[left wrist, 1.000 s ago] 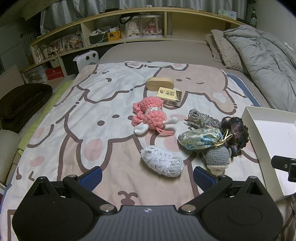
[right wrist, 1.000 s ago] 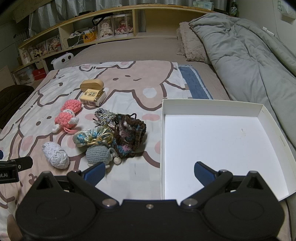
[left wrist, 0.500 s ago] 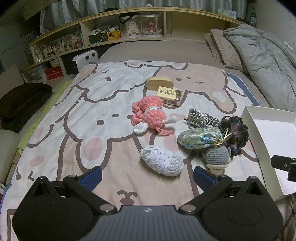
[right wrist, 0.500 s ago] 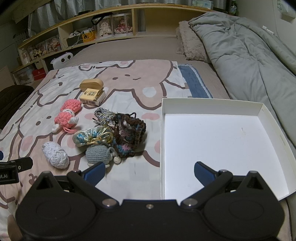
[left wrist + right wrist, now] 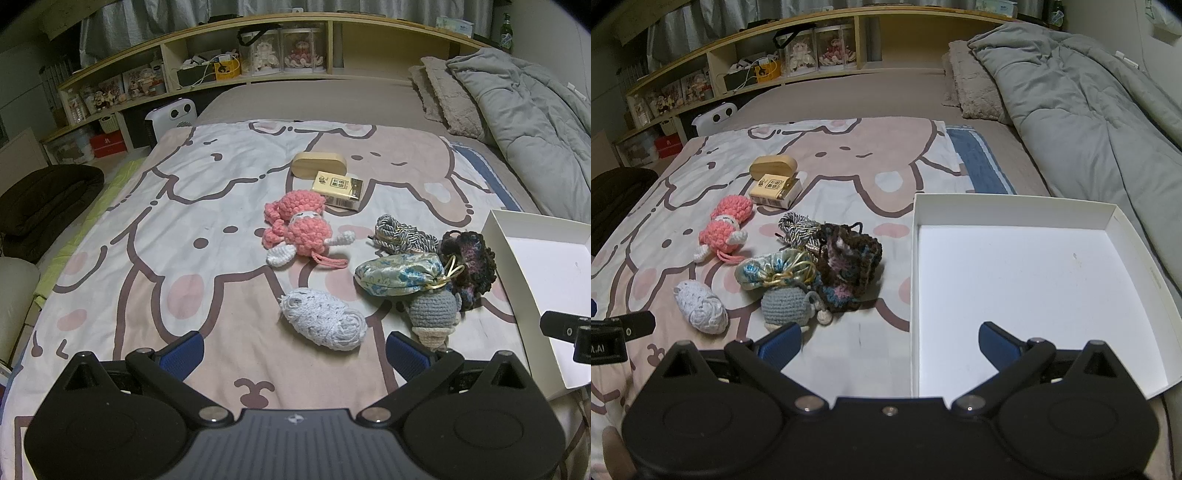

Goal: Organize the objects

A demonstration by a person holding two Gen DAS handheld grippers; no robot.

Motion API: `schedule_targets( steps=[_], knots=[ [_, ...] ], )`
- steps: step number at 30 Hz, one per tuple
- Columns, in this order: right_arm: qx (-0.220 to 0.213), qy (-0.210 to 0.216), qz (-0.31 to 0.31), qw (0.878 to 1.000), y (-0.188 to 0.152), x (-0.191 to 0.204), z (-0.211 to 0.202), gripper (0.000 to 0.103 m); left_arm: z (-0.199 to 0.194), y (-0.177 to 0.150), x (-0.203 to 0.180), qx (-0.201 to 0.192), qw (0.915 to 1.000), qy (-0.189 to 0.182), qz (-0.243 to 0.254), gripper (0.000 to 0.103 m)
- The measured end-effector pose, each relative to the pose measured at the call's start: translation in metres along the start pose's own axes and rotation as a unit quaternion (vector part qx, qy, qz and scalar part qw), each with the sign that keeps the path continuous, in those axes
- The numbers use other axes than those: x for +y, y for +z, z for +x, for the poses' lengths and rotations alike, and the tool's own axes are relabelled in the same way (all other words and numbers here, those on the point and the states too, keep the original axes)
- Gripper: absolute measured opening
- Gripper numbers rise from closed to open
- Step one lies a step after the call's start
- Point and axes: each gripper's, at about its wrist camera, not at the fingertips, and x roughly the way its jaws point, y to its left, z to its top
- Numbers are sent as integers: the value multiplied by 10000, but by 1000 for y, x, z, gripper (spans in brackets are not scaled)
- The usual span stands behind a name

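Left wrist view: left claw [image 5: 293, 349] spread wide, empty, low over the bed [image 5: 147, 229].
Right wrist view: right claw [image 5: 890, 343] also spread wide, empty, straddling the near-left wall of the white box [image 5: 1027, 291].
Objects: white crochet bundle [image 5: 323, 323], grey crochet toy [image 5: 432, 314], floral pouch [image 5: 399, 275], dark crochet pouch [image 5: 471, 258], twisted cord [image 5: 402, 230], pink crochet doll [image 5: 299, 229], card box [image 5: 338, 186], wooden case [image 5: 319, 166]. All loose on the printed blanket, none in the white box.
Box: empty inside, lies right of the pile, on the bed.
Key relation: white crochet bundle sits just ahead of the left claw, slightly right of centre between the fingers; long axis runs diagonally, far-left to near-right.
Nearer hand: left claw is nearer the bundle; right claw is nearer the grey crochet toy [image 5: 786, 306], just ahead of its left finger.
Step (judgement): task barely begun; likely first pick is the bundle.
Next move needs: claw turned across the bundle's short width.
Risk: soft yarn may squash or snag.
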Motion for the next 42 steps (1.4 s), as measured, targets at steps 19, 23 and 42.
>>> schedule_targets(
  steps=[19,23,42],
  knots=[
    [5,-2,2,10000,-1,0,0,103,0,0,0,11,10000,-7,0,103],
    [9,3,4,10000,0,-1,0,103,0,-1,0,8,10000,-10,7,103],
    [-121,-16,6,9999,1,0,-3,103,-3,-2,-3,-38,10000,-2,6,103]
  ],
)
